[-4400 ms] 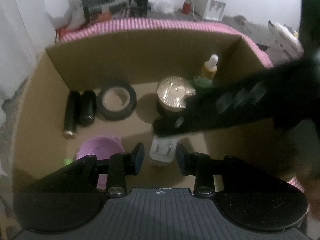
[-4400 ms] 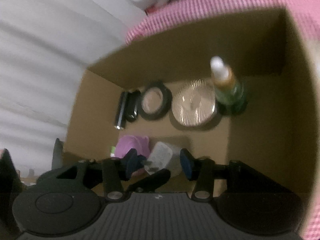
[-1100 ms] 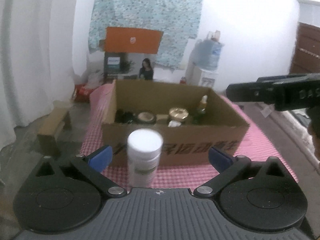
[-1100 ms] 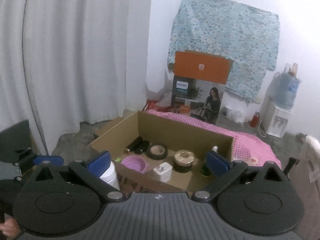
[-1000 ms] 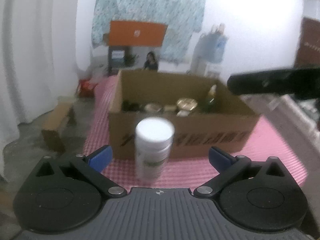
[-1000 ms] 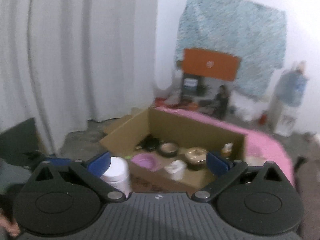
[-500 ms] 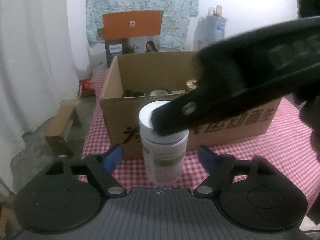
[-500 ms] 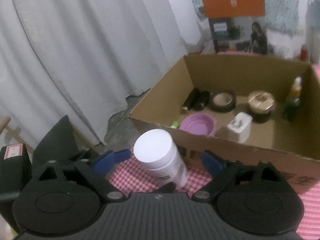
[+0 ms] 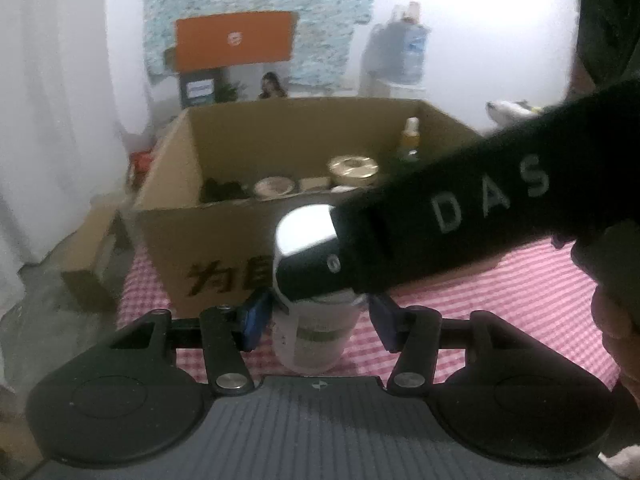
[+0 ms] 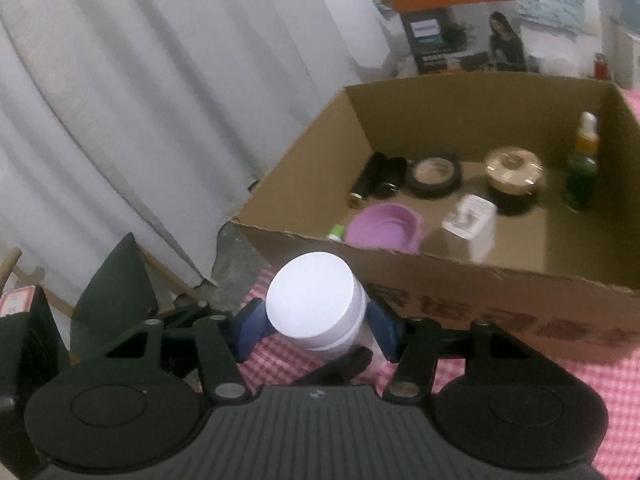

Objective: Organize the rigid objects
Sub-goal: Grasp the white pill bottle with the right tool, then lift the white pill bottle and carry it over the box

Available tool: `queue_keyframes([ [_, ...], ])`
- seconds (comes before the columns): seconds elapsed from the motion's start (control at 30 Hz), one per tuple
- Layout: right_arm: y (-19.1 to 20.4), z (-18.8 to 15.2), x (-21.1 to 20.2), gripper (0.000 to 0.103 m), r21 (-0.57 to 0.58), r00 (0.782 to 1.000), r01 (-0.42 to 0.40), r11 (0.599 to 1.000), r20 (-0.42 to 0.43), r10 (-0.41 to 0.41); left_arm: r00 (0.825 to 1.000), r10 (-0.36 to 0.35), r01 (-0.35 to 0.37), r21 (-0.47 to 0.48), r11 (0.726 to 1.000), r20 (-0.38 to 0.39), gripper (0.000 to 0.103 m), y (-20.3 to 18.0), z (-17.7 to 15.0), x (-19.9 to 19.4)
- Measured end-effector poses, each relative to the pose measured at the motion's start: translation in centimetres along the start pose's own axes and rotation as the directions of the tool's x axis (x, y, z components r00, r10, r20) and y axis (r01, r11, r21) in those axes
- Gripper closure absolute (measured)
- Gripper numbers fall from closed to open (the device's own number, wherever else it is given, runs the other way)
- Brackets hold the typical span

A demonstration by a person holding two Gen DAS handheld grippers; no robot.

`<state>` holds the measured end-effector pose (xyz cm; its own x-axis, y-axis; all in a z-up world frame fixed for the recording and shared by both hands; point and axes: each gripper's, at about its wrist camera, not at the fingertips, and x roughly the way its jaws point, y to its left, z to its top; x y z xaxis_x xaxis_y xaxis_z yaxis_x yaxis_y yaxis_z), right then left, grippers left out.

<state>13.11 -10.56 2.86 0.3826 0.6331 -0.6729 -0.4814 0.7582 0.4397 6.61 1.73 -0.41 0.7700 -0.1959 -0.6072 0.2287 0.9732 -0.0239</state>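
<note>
A white bottle (image 9: 316,336) with a white cap (image 10: 316,300) stands upright on the red-checked cloth (image 9: 520,300), in front of the cardboard box (image 10: 500,288). My left gripper (image 9: 318,318) is closing, with the bottle's body between its blue pads and thin gaps on both sides. My right gripper (image 10: 316,328) is also closing, its pads flanking the bottle just under the cap. One of its black fingers (image 9: 420,240) crosses the left wrist view and hides part of the cap.
The box holds black tubes (image 10: 376,178), a tape roll (image 10: 434,172), a gold-lidded jar (image 10: 514,168), a green dropper bottle (image 10: 580,172), a purple bowl (image 10: 384,228) and a white charger (image 10: 472,220). White curtains hang on the left. A hand (image 9: 616,320) is at the right.
Both grippers have come in around the white bottle and their jaws have narrowed from wide open. The right gripper dropped and tilted down, and now crosses the left wrist view.
</note>
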Motion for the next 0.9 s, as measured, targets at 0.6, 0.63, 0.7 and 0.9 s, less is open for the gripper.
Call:
queue_keyframes([
  [0.6, -3.1, -1.0, -3.8, 0.035, 0.035, 0.991, 0.129, 0.991, 0.037, -0.130, 0.994, -0.102, 0.104, 0.086, 0.991, -0.029, 0.050, -3.2, 0.6, 1.5],
  [0.63, -3.1, -0.8, -3.6, 0.035, 0.034, 0.991, 0.128, 0.991, 0.037, -0.129, 0.994, -0.101, 0.104, 0.088, 0.991, -0.031, 0.050, -3.1, 0.6, 1.7],
  [0.7, -3.1, -0.7, -3.3, 0.035, 0.037, 0.991, 0.126, 0.991, 0.037, -0.127, 0.995, -0.098, 0.100, 0.091, 0.991, -0.032, 0.049, -3.1, 0.7, 2.1],
  [0.9, -3.4, -0.4, -2.7, 0.035, 0.060, 0.991, 0.125, 0.990, 0.036, -0.128, 0.994, -0.098, 0.102, 0.113, 0.988, -0.042, 0.049, -3.5, 0.4, 2.9],
])
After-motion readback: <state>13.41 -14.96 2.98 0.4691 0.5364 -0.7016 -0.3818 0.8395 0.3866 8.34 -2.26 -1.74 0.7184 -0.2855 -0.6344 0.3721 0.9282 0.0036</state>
